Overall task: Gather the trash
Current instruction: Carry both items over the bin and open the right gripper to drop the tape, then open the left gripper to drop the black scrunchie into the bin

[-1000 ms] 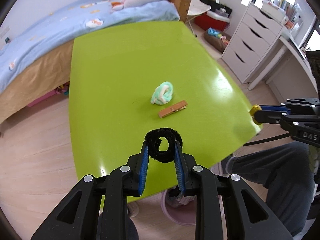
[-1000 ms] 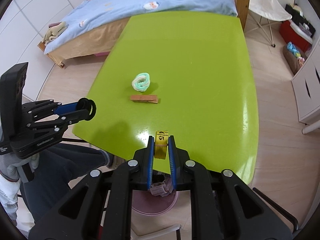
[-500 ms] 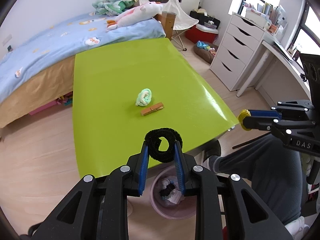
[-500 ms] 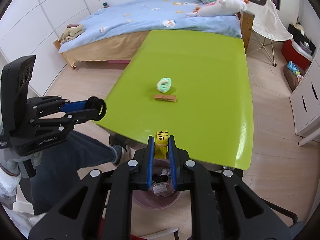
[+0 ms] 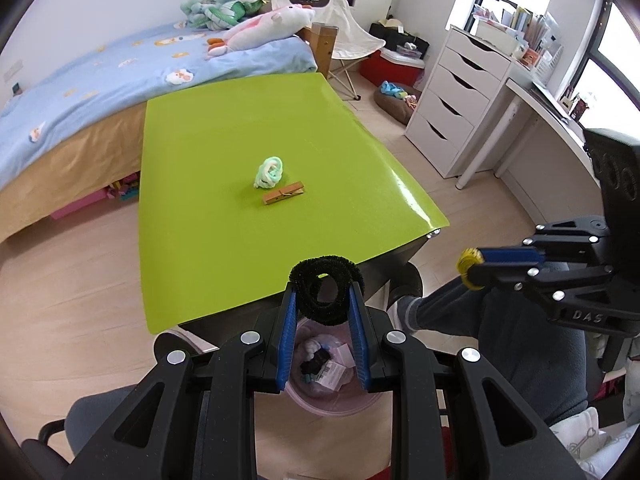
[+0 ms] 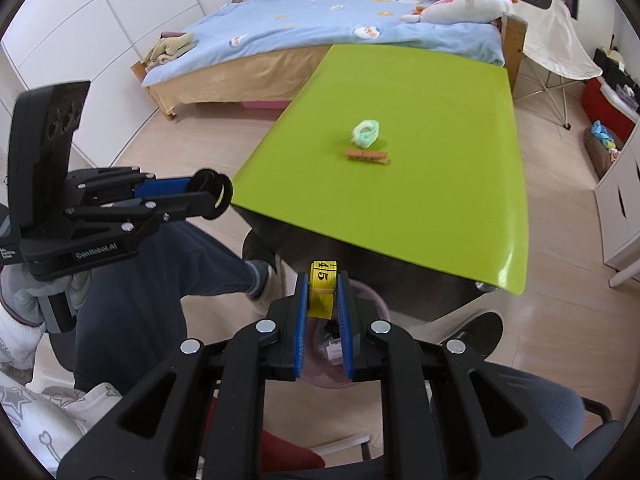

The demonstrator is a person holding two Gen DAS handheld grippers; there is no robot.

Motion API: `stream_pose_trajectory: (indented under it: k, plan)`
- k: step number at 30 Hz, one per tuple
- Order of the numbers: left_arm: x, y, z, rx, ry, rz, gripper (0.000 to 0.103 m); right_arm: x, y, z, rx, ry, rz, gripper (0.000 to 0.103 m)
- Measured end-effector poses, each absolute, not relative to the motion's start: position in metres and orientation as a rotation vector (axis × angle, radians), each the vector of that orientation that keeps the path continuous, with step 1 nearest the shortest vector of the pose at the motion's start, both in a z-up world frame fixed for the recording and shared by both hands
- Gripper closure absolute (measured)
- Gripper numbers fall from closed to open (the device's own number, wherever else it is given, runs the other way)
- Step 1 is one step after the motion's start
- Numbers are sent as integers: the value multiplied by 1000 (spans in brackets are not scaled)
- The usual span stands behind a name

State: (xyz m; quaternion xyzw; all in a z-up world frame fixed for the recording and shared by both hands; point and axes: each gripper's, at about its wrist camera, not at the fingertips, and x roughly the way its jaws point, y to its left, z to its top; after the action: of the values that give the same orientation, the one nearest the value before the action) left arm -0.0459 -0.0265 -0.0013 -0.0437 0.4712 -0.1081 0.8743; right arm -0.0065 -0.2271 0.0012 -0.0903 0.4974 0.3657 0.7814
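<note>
My left gripper (image 5: 325,300) is shut on a black fuzzy coil (image 5: 326,289), held off the near edge of the green table (image 5: 224,128) and above a pink trash bin (image 5: 332,394) on the floor. My right gripper (image 6: 323,284) is shut on a rolled yellow tape measure (image 6: 322,286), also past the table edge, with the bin (image 6: 372,300) partly hidden below it. On the table lie a mint-and-white coil (image 5: 269,171) and a wooden clothespin (image 5: 283,198). Each gripper shows in the other's view: the right one (image 5: 472,268), the left one (image 6: 214,194).
A person's leg in dark trousers (image 5: 520,328) and a grey sock (image 6: 260,276) sit beside the bin. A bed (image 5: 100,80) stands behind the table, a white drawer unit (image 5: 456,108) to the right. Chair parts (image 6: 480,328) lie near the floor.
Both grippers have drawn back from over the table top to beyond its near edge and risen a little, each keeping its object. The bin has come into view beneath them.
</note>
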Motion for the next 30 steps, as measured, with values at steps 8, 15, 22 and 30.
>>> stream_pose_trajectory:
  k: [8, 15, 22, 30]
  plan:
    - [-48, -23, -1, -96, 983, -223, 79, -9, -220, -6, -186, 1102, 834, 88]
    - [-50, -24, 1, -94, 987, -232, 79, -7, -224, -5, -163, 1101, 806, 25]
    - [-49, -32, -3, -88, 1000, -264, 79, -2, -240, 3, -118, 1075, 745, 7]
    - [-49, -46, -6, -75, 1016, -316, 78, 3, -256, 9, -92, 1052, 686, 6]
